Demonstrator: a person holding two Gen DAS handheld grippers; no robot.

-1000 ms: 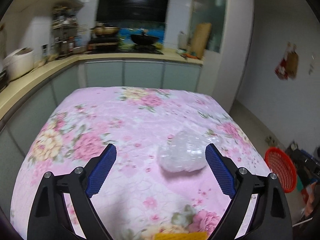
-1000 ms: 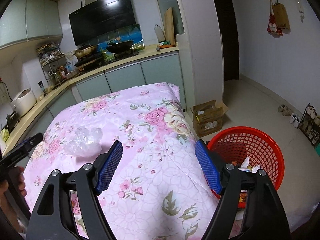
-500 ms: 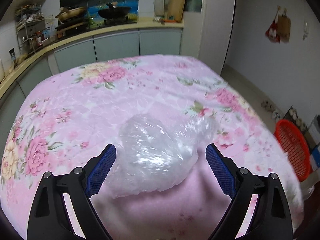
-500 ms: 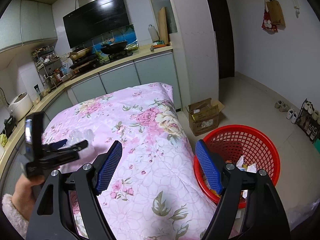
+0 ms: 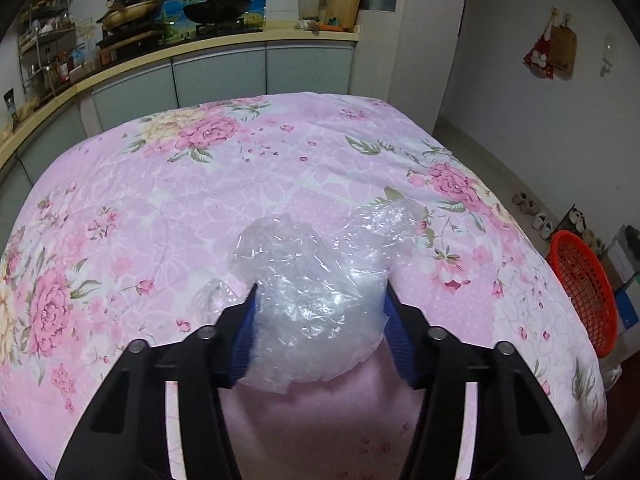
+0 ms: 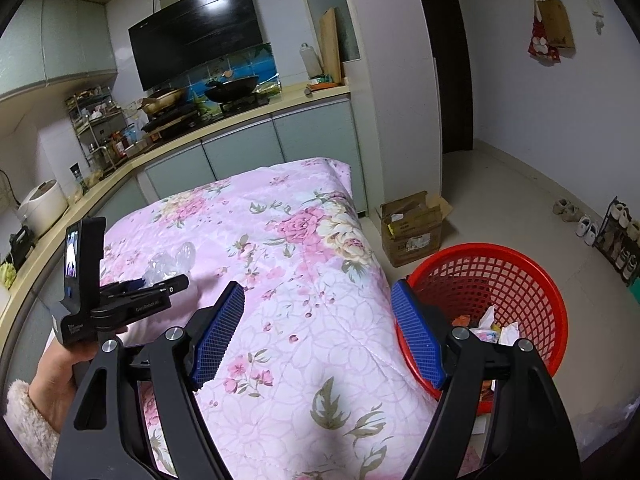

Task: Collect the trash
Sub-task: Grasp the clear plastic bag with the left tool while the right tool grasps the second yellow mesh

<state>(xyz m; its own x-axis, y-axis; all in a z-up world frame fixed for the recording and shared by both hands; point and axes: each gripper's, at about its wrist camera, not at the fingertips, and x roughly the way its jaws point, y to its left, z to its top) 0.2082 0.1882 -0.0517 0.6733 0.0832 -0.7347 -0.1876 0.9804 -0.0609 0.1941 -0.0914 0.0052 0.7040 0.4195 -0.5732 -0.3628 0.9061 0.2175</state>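
Plastic wrap, a crumpled clear wad point(image 5: 308, 300), now sits squeezed between the blue fingers of the left gripper point(image 5: 318, 320), its near half pinched at both sides while a looser lobe spills forward past the fingertips onto the floral quilt point(image 5: 200, 184) covering the desk. Half a second earlier the same fingers stood wide apart with the wad lying loose between them; they have since narrowed until both pads point(image 5: 244, 332) press into the film, so the grasp looks made, though how firmly such slippery, springy material is held cannot be told. From the right wrist view the left gripper point(image 6: 160, 284) appears off to the left of the right fingers, resting on the quilt with the wad point(image 6: 172, 260) bunched at its tip. The right gripper point(image 6: 318, 332) hangs wide open and holds nothing. Just beyond its right finger stands the red mesh basket point(image 6: 520, 280) on the floor, already carrying some scraps of paper. With the wrap pinched, the pick-up step seems finished, and the likely next move is lifting it clear of the quilt and carrying it across to that basket.
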